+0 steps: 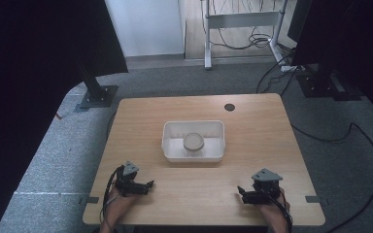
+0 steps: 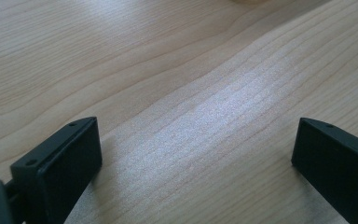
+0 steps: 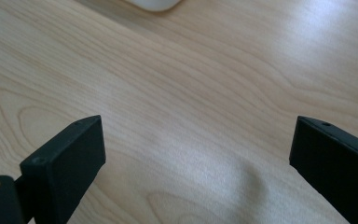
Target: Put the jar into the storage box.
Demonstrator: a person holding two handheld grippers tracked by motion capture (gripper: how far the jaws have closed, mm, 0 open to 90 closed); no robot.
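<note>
A white rectangular tub (image 1: 213, 128) sits at the middle of the wooden table (image 1: 257, 126). Inside it lies a small round container with a pale lid (image 1: 193, 141). My left gripper (image 1: 150, 185) rests near the table's front left edge, pointing right, open with bare wood between its jaws (image 2: 196, 154). My right gripper (image 1: 240, 192) rests near the front right edge, pointing left, also open over bare wood (image 3: 198, 154). A corner of the white tub (image 3: 154, 4) shows at the top of the right gripper view.
A dark round grommet hole (image 1: 229, 107) is near the table's far edge. Grey carpet surrounds the table, with black stands (image 1: 95, 92) at the left and right and cables (image 1: 364, 145) trailing on the floor at the right.
</note>
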